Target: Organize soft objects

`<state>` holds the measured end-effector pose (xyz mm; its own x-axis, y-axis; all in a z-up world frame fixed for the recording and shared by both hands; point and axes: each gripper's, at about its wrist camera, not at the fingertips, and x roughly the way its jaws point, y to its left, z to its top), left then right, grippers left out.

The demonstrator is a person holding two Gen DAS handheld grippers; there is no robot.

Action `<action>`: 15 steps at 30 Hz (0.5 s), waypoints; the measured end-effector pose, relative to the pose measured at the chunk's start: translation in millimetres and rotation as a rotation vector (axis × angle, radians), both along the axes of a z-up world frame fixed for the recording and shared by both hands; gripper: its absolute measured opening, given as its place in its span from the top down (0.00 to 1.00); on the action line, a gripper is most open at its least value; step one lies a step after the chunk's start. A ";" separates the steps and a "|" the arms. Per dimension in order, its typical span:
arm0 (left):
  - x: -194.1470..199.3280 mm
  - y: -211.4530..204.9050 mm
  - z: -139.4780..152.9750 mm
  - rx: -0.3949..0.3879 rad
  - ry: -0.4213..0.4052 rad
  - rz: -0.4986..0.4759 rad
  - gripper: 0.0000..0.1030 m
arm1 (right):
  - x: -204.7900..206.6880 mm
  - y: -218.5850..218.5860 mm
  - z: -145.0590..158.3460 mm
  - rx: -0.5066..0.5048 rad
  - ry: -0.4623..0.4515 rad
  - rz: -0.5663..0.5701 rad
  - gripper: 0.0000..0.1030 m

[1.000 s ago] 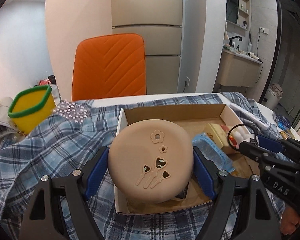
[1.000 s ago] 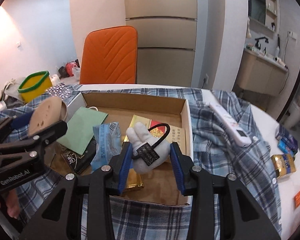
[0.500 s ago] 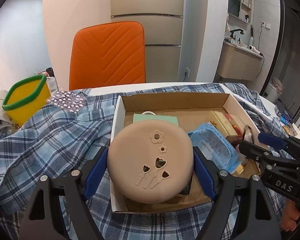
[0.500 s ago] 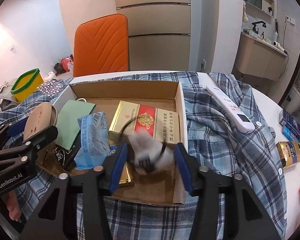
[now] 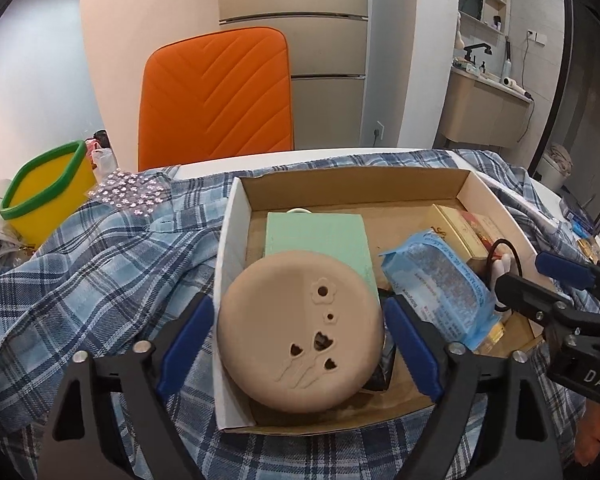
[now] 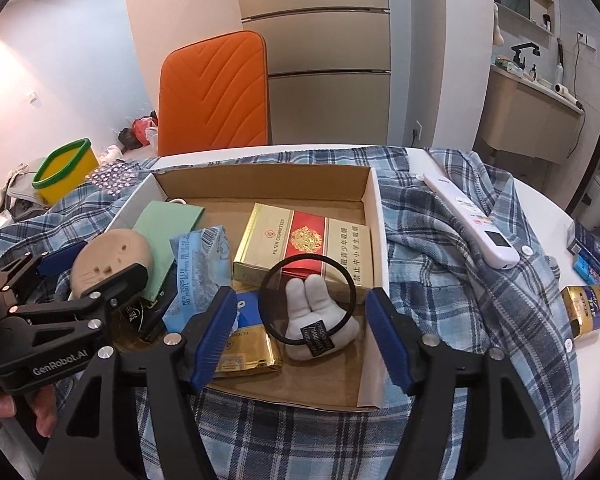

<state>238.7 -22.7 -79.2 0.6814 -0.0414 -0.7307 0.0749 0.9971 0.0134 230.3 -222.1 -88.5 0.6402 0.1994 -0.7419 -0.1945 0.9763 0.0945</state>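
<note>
The white plush rabbit, looped by a black hair tie, lay in the lower centre of the right wrist view, inside the cardboard box on a gold carton; your right gripper angled down over it, jaws opening, pads clear of it; the tan round cushion sat in the box's near left corner between your left gripper, whose jaws were opening too, pads apart from its rim.
</note>
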 end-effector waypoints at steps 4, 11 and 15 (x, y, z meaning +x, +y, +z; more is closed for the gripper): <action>-0.2 -3.5 -0.7 0.020 -0.003 -0.004 0.09 | -2.0 -3.2 4.8 0.025 -0.008 -0.005 0.32; -28.3 7.5 29.9 -0.046 -0.199 0.013 0.09 | -9.1 -14.9 22.6 0.072 -0.090 -0.048 0.22; -58.0 4.9 57.3 -0.016 -0.376 -0.006 0.09 | -17.3 -16.9 36.2 0.039 -0.175 -0.065 0.21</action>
<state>180.7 -17.8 -21.9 0.9016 -0.0553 -0.4291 0.0734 0.9970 0.0257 213.0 -238.9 -52.3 0.7713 0.1796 -0.6106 -0.1476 0.9837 0.1028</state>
